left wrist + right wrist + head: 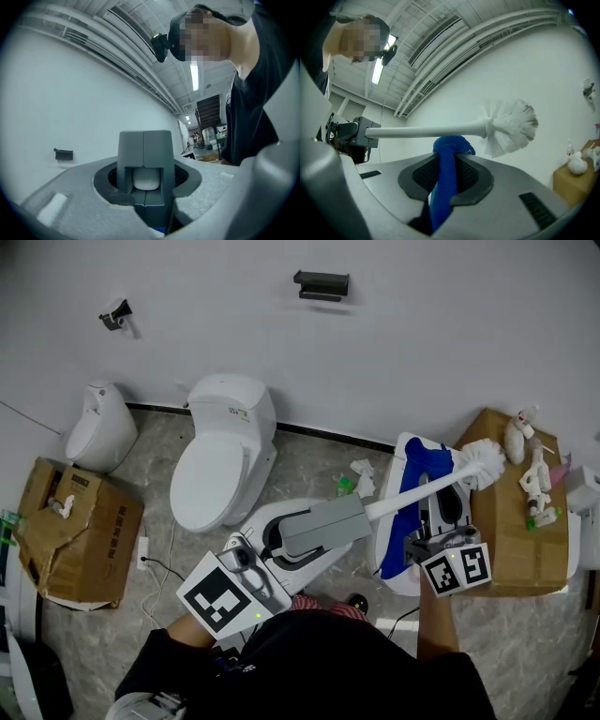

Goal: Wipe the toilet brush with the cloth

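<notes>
A white toilet brush runs level across the head view, its handle [412, 493] leading to the bristle head [483, 461] at the right. My left gripper [361, 514] is shut on the handle's end, which shows as a white rounded butt [146, 179] between the grey fingers [131, 150]. My right gripper [422, 470] is shut on a blue cloth [412, 479]. In the right gripper view the cloth [446, 173] rises between the jaws and its bunched top touches the underside of the handle [426, 132], just left of the bristles [511, 126].
A white toilet [225, 451] stands by the wall, with a smaller white fixture [98, 427] to its left. Cardboard boxes sit at the left [75, 521] and right [520, 521], the right one bearing bottles [530, 470]. A cable [159, 563] lies on the floor.
</notes>
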The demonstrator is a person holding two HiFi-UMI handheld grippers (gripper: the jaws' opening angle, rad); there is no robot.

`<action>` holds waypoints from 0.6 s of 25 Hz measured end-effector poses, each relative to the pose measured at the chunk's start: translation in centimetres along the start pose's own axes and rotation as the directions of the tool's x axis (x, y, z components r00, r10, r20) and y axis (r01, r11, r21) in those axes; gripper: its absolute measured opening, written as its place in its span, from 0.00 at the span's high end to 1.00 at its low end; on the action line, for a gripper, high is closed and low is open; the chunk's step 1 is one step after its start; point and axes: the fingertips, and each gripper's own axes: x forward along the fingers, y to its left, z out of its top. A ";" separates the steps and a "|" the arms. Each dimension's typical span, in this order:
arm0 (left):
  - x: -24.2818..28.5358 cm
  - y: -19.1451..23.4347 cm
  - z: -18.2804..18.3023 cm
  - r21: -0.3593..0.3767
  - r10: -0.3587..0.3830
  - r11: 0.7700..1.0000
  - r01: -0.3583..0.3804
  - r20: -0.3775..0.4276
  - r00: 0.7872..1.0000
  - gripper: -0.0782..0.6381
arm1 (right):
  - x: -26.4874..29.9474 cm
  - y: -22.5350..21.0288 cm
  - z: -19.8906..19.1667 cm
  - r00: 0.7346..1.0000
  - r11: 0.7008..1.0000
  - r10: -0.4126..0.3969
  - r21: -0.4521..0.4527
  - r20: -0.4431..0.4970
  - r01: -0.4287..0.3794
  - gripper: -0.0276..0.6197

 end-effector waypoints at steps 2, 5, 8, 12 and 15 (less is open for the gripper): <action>0.1 0.0 0.0 0.002 0.006 1.000 -0.006 0.002 1.000 0.66 | -0.1 0.2 -0.1 1.000 1.000 0.007 0.001 -0.006 -0.007 0.85; 0.0 0.1 0.1 0.008 0.018 1.000 -0.018 0.003 1.000 0.66 | -0.1 0.3 -0.3 1.000 1.000 0.012 0.000 -0.017 -0.012 0.85; -0.2 0.2 -0.1 0.018 0.032 0.999 -0.032 -0.007 0.999 0.66 | -0.3 0.5 -0.6 0.999 1.000 0.020 -0.006 -0.032 -0.020 0.85; -0.2 0.4 -0.3 0.000 0.055 0.998 -0.055 -0.005 0.998 0.66 | -0.7 0.7 -0.9 0.999 0.999 0.030 -0.009 -0.044 -0.030 0.85; -0.3 0.8 -0.4 -0.002 0.069 0.998 -0.069 0.000 0.998 0.66 | -0.6 0.9 -1.0 0.998 0.999 0.036 -0.012 -0.051 -0.036 0.85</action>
